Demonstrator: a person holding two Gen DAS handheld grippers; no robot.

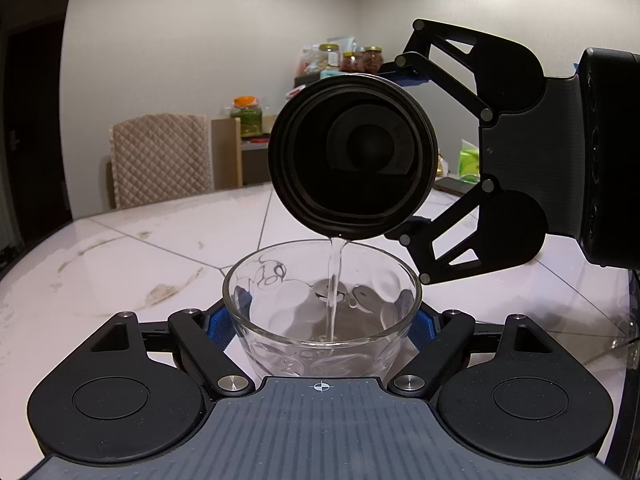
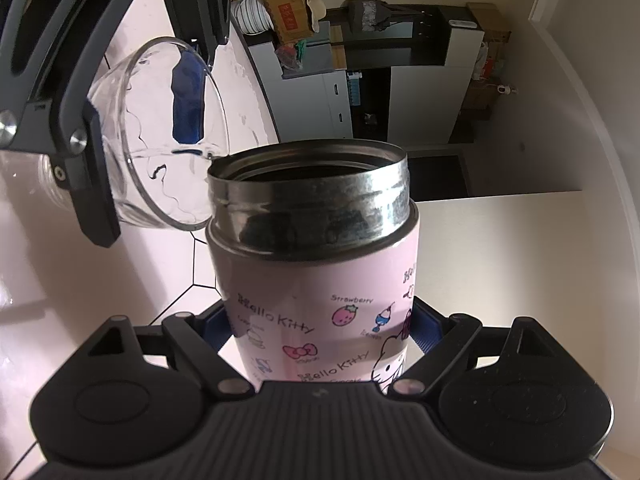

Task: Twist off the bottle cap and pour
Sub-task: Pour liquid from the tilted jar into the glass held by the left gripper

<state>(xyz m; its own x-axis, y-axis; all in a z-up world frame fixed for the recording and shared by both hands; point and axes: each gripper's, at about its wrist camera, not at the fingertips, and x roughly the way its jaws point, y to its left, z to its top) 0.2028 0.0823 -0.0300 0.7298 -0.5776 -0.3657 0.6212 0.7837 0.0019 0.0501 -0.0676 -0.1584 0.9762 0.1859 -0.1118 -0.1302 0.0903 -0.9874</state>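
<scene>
While the water runs, your left hand-held gripper is closed partway around the clear glass bowl, its blue pads pressing on both sides, and it holds the bowl just above the marbled bench. A thin stream of water falls from the lower lip of the bottle into the bowl, where a shallow pool has gathered. The bottle's mouth is open with no cap on it, so unscrewing looks finished and pouring is the step in hand. Your right hand-held gripper comes in from the right, clamped tight on the bottle's pink printed body and tipping it almost level; the right wrist view shows the steel neck just beside the bowl's rim. From here, 3 things could spoil the pour. Tip the bottle further too quickly and the wide mouth may release a gush that overshoots the far rim. Let the bowl drift sideways and the stream lands on the bench. Glass is smooth, and as the bowl grows heavier with water it could slip between the pads if you tilt it.
</scene>
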